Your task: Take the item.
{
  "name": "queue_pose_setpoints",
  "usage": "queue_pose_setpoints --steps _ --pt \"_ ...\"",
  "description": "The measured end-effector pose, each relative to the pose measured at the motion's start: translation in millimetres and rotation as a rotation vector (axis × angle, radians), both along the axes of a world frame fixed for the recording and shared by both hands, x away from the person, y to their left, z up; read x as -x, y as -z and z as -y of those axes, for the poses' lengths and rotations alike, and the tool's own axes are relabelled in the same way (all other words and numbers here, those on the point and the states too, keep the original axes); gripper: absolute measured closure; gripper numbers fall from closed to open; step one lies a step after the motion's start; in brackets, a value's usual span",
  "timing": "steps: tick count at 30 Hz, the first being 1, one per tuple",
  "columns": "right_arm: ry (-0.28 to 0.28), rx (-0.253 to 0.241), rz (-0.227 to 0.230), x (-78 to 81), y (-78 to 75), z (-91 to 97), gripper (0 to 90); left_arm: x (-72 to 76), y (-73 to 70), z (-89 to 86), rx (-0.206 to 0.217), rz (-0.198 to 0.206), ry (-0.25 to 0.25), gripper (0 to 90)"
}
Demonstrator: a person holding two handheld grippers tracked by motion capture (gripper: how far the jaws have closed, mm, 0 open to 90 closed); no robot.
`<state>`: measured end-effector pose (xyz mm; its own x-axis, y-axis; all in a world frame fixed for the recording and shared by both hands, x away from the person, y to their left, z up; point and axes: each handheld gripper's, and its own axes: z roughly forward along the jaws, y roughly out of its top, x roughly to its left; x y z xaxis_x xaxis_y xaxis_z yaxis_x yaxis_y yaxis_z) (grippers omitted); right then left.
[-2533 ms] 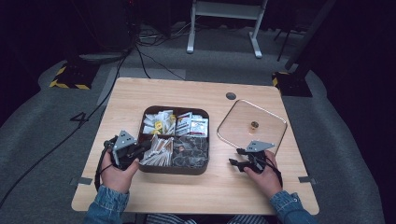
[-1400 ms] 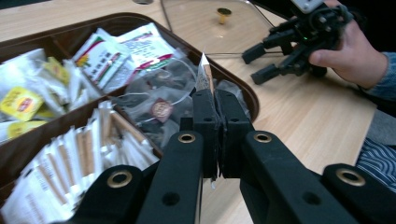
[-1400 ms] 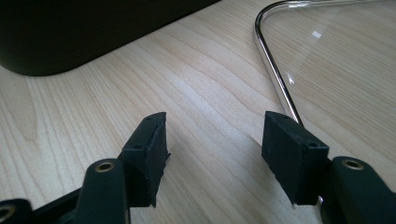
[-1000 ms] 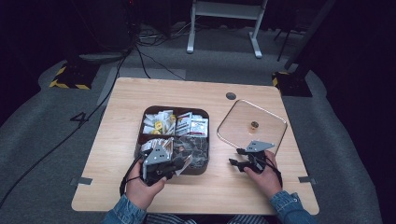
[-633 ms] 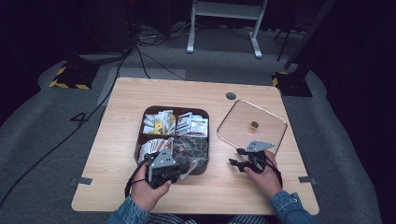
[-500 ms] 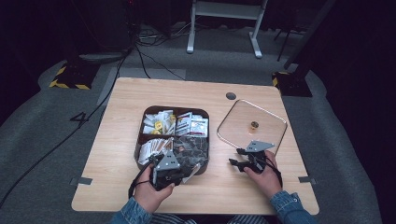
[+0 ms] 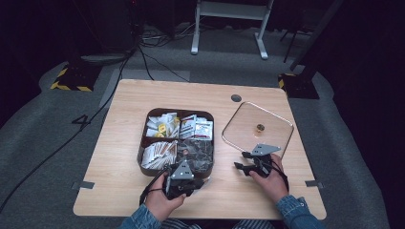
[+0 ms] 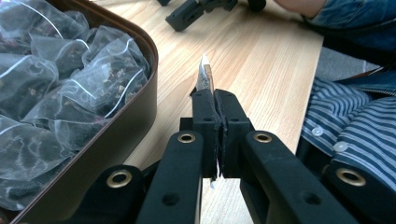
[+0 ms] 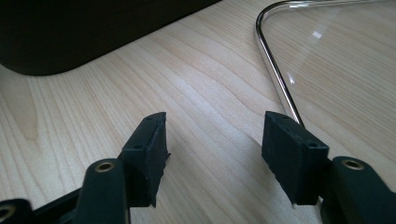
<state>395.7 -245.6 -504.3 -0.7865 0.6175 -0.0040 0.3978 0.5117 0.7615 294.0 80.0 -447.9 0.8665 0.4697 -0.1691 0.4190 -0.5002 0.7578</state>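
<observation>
1. L gripper (image 8: 212, 100) fingers clamped together on a thin flat packet (image 8: 204, 77), edge-on, sticking up past the tips
2. Packet sits over bare table (image 8: 261, 60), just beside the brown box (image 8: 135, 116) wall, by the compartment w/ clear tea bags (image 8: 79, 79)
3. R gripper (image 9: 215, 144) fingers apart, nothing btwn, low over table next to the glass lid (image 9: 273, 65) rim

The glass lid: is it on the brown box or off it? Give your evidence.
Off. The glass lid lies flat on the table to the right of the brown box, whose packet-filled compartments are uncovered.
</observation>
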Motion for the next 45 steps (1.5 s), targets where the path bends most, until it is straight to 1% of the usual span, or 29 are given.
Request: queue_pose_setpoints --steps 1,2,3,5,6,7,9,13,17,22,28,30,31,32,33,34,35,36,37,38,39,41,42,44,45 --pt "0.000 0.000 -0.001 0.0 0.0 0.0 40.7 0.3 1.9 2.1 -0.025 0.020 -0.002 88.0" --pt "0.000 0.000 -0.001 0.0 0.0 0.0 40.7 0.3 1.9 2.1 -0.025 0.020 -0.002 88.0" --pt "0.000 0.000 -0.001 0.0 0.0 0.0 40.7 1.2 3.3 4.2 -0.051 0.038 -0.006 88.0" --pt "0.000 -0.001 0.001 -0.1 0.0 -0.1 40.7 2.4 5.3 7.8 -0.086 0.062 -0.003 88.0" --pt "0.001 -0.001 0.000 0.0 0.0 -0.1 40.7 3.1 6.8 11.0 -0.113 0.073 -0.001 88.0" --pt "0.001 -0.001 0.000 0.0 0.0 -0.1 40.7 3.2 7.7 12.0 -0.121 0.073 -0.001 88.0" --pt "0.000 0.000 -0.001 0.1 -0.1 -0.1 40.7 2.8 8.8 12.8 -0.123 0.073 0.001 87.9" --pt "0.000 0.000 -0.001 0.1 -0.1 -0.1 40.7 1.3 13.2 13.4 -0.125 0.057 0.001 87.8" --pt "-0.003 0.000 0.001 0.4 -0.1 -0.2 40.6 1.2 13.8 15.1 -0.124 0.052 0.009 87.6" --pt "-0.009 0.000 0.000 1.4 -0.1 0.1 40.6 1.3 15.4 17.9 -0.133 0.040 0.022 87.5" --pt "-0.009 0.000 0.000 1.9 -0.1 0.5 40.6 1.2 19.0 20.8 -0.141 0.029 0.024 86.5" --pt "-0.008 -0.003 -0.001 2.0 -0.1 0.4 40.6 1.1 20.4 21.5 -0.140 0.024 0.030 84.7" --pt "-0.008 -0.004 -0.002 2.0 -0.1 0.4 40.6 1.5 20.4 21.9 -0.135 0.020 0.030 82.9" --pt "-0.008 -0.004 -0.002 2.0 -0.1 0.4 40.6 1.3 20.0 21.8 -0.130 0.016 0.037 82.9" --pt "-0.009 -0.001 -0.002 1.9 0.0 0.6 40.6 1.3 20.0 21.5 -0.102 0.007 0.040 73.2" --pt "-0.009 -0.001 -0.002 1.9 0.0 0.6 40.6 1.3 20.0 21.5 -0.102 0.007 0.040 69.9" --pt "-0.009 -0.002 -0.002 1.8 0.0 0.6 40.7 1.1 20.0 20.7 -0.079 -0.002 0.041 66.3" --pt "-0.009 -0.002 -0.002 1.8 0.0 0.6 40.7 1.1 20.0 20.7 -0.079 -0.002 0.041 64.1" --pt "-0.009 -0.002 -0.002 1.8 -0.1 0.6 40.7 0.5 18.9 19.0 -0.046 -0.001 0.049 62.8" --pt "-0.009 -0.002 -0.002 1.8 -0.1 0.6 40.7 0.5 18.9 19.0 -0.046 -0.001 0.049 61.8" --pt "-0.010 -0.001 -0.002 1.8 0.0 0.7 40.7 -0.1 17.3 17.4 -0.029 0.004 0.048 60.7" --pt "-0.009 -0.001 -0.004 2.0 -0.1 0.6 40.7 0.1 15.5 16.3 -0.015 0.005 0.042 59.7" --pt "-0.009 -0.001 -0.004 2.0 -0.1 0.6 40.7 0.1 15.5 16.3 -0.015 0.005 0.042 59.3" --pt "-0.008 -0.001 -0.005 2.0 -0.1 0.6 40.7 -0.6 12.4 13.8 0.000 0.019 0.032 59.1" --pt "-0.010 0.000 -0.001 1.8 0.0 0.7 40.7 -1.1 9.8 11.5 0.011 0.024 0.018 58.5"
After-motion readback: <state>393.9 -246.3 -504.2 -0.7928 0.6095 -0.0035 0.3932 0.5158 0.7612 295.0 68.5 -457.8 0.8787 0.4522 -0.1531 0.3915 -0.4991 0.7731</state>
